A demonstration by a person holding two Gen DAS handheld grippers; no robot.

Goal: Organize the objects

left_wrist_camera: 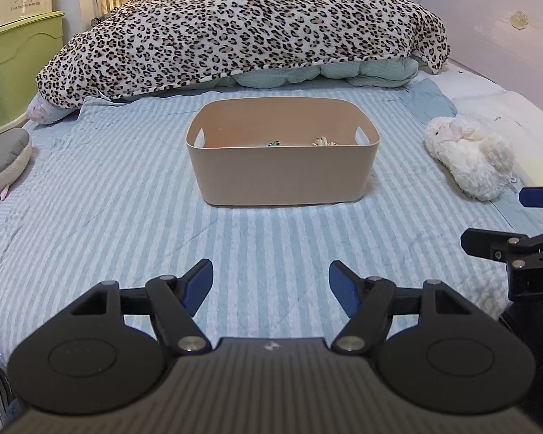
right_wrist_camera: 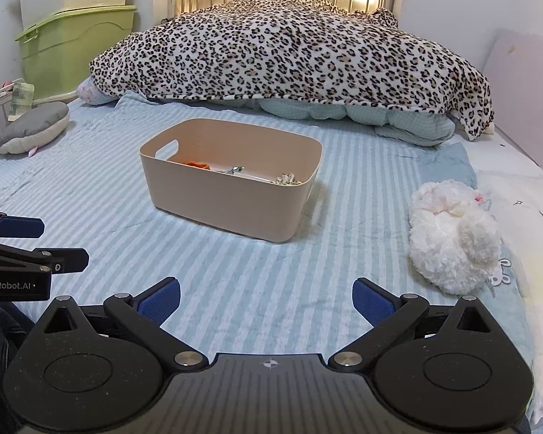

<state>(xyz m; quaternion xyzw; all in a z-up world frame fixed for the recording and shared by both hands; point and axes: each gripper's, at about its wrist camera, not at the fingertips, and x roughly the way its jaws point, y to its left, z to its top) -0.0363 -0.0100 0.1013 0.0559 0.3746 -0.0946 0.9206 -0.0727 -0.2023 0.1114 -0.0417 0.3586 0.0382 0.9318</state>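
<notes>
A tan plastic bin (left_wrist_camera: pixel 282 177) with cut-out handles stands on the blue striped bedsheet ahead of both grippers; it also shows in the right wrist view (right_wrist_camera: pixel 231 202). Several small items lie in it, among them an orange one (right_wrist_camera: pixel 196 164). A white fluffy plush toy (left_wrist_camera: pixel 468 155) lies on the sheet right of the bin, also in the right wrist view (right_wrist_camera: pixel 452 235). My left gripper (left_wrist_camera: pixel 270 285) is open and empty, low over the sheet in front of the bin. My right gripper (right_wrist_camera: pixel 266 302) is open and empty, beside the left one (right_wrist_camera: pixel 25 238).
A leopard-print blanket (left_wrist_camera: pixel 242 29) is heaped over a teal quilt (right_wrist_camera: pixel 398 123) behind the bin. A grey cushion (right_wrist_camera: pixel 36 126) lies at the left bed edge. Green storage boxes (right_wrist_camera: pixel 76 43) stand at the far left. A pale headboard (left_wrist_camera: pixel 496 25) runs along the right.
</notes>
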